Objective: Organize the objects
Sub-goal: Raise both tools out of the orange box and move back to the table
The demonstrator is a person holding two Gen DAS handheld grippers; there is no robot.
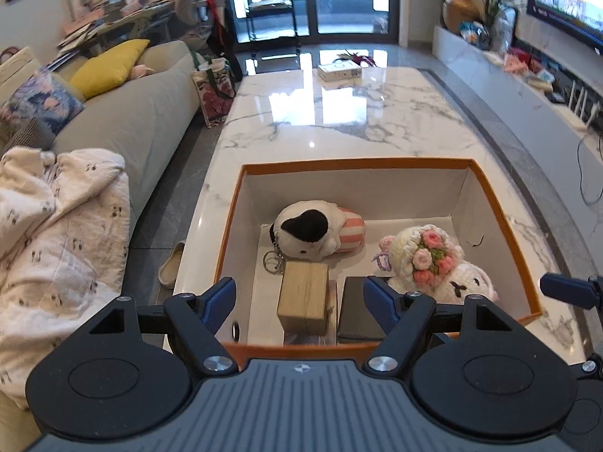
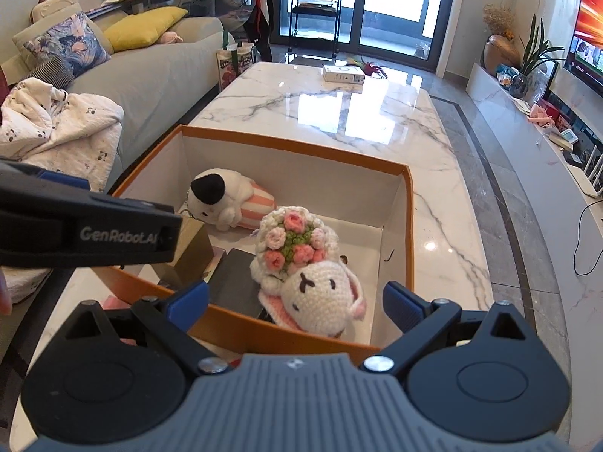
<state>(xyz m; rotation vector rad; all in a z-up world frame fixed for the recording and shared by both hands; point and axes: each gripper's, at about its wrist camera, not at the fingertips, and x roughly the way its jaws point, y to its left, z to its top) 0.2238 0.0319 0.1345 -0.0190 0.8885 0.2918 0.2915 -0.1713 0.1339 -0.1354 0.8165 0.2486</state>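
An orange-rimmed open box sits on the marble table. Inside lie a white plush with a black patch and keyring, a crocheted sheep with pink flowers, a tan wooden block and a flat black box. My left gripper is open and empty above the box's near edge, around the block without touching. My right gripper is open and empty above the sheep's head. The left gripper's side shows in the right wrist view.
The marble table carries a small white box at its far end. A grey sofa with cushions and a blanket stands left. A TV bench runs along the right.
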